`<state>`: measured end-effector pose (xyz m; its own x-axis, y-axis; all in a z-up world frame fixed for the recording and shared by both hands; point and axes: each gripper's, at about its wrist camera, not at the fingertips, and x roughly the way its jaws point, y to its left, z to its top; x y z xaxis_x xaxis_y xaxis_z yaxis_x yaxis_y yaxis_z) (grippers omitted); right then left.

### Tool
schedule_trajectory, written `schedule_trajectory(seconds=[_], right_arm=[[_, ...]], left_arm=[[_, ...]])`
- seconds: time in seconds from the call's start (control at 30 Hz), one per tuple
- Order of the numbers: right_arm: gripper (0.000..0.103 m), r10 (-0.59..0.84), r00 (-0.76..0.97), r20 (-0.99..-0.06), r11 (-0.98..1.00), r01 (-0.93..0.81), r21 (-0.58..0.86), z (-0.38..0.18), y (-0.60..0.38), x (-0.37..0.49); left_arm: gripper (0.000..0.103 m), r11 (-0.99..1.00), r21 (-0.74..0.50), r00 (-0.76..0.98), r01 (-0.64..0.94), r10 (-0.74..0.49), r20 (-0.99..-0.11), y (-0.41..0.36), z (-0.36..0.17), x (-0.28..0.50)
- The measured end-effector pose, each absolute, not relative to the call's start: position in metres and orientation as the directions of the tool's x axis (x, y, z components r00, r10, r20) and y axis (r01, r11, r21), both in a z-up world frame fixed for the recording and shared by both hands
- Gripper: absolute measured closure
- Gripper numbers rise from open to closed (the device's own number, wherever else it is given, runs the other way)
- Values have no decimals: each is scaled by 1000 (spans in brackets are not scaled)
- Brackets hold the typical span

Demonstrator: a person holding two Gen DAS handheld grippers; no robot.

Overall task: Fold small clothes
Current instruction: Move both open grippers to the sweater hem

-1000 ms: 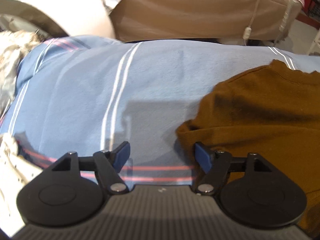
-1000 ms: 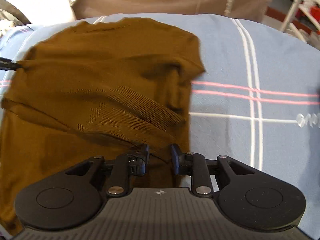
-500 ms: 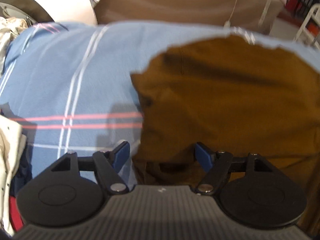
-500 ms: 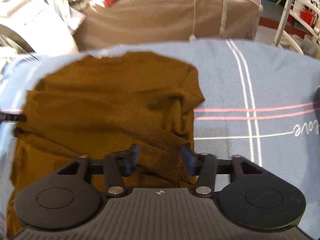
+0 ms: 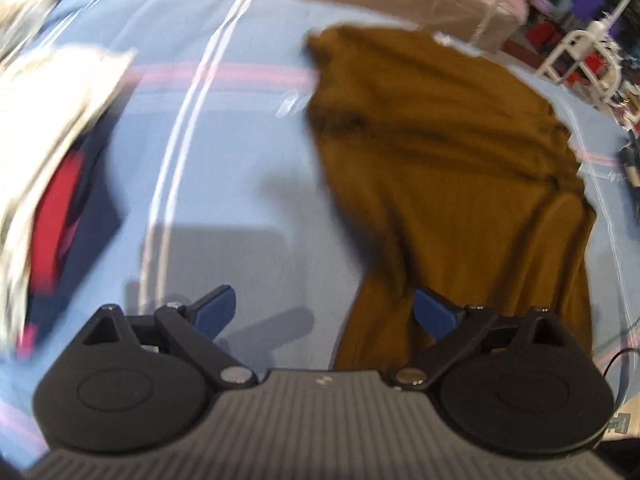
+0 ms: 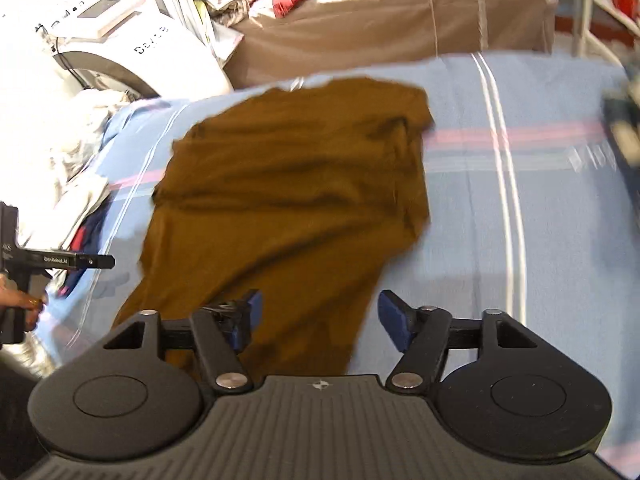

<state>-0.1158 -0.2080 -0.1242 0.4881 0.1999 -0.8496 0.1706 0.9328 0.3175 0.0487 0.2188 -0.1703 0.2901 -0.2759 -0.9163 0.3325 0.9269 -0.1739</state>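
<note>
Blue striped sheet [image 6: 520, 240]; brown shirt [image 6: 288, 200] flat; both claws spread.

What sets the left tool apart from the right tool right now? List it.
1. The left tool sits mostly over the bare blue sheet, only its right finger against the brown top; the right tool sits over the top's near end.
2. The left tool's view is heavily blurred; the right tool's is sharper.

Shared: both are open, gripping nothing, with blue pads.
</note>
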Motion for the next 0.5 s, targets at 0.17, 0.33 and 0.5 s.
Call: schedule_trajectory(seconds=[0.17, 0.33, 0.5], right_arm=[[0, 173, 335, -926, 961, 149, 234, -150, -184, -161], [0, 224, 312, -923, 926, 226, 301, -183, -163, -165], [5, 240, 303, -922, 903, 280, 327, -197, -150, -174]], left_arm=[[6, 920, -76, 242, 384, -180, -953, 220, -193, -4], [10, 920, -142, 175, 366, -218, -960, 208, -203, -21], [11, 914, -181, 162, 362, -253, -954, 202, -206, -30]])
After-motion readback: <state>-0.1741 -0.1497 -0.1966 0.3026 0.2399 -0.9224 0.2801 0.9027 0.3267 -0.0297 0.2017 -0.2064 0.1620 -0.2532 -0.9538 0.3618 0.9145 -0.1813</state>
